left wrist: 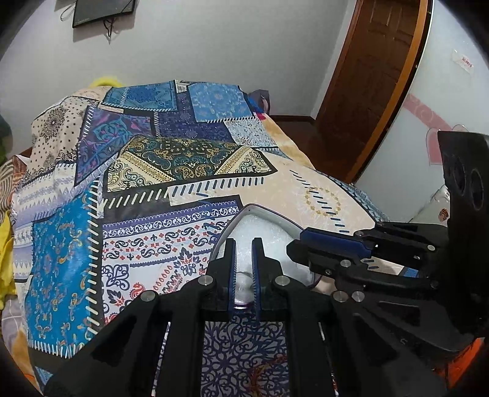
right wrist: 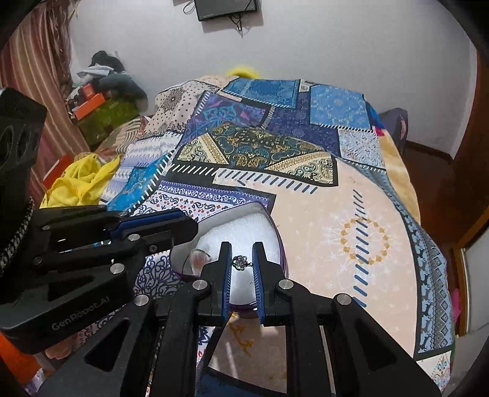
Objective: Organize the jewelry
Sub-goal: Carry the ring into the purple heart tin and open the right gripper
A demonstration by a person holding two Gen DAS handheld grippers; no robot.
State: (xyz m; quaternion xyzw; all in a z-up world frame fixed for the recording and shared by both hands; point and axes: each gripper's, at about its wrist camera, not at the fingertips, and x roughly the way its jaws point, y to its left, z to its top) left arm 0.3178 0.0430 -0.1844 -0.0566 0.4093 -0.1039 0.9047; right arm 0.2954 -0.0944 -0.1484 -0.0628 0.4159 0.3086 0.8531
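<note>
A heart-shaped purple jewelry box (right wrist: 282, 244) with white padding lies open on the patterned bedspread; it also shows in the left wrist view (left wrist: 266, 210). My left gripper (left wrist: 243, 244) hovers over the box's left side, jaws slightly apart, with a clear ring-like piece (left wrist: 243, 279) between the fingers' bases. It appears in the right wrist view (right wrist: 183, 226). My right gripper (right wrist: 243, 247) is over the box, jaws narrowly apart, a small silver pendant (right wrist: 240, 262) between them. It appears in the left wrist view (left wrist: 298, 244). A clear pink-tinted piece (right wrist: 200, 259) rests in the box.
The patchwork bedspread (right wrist: 305, 152) covers the bed. Yellow cloth (right wrist: 79, 183) and boxes (right wrist: 104, 113) lie at the bed's left. A wooden door (left wrist: 366, 76) stands at the right. A dark screen (right wrist: 226, 9) hangs on the wall.
</note>
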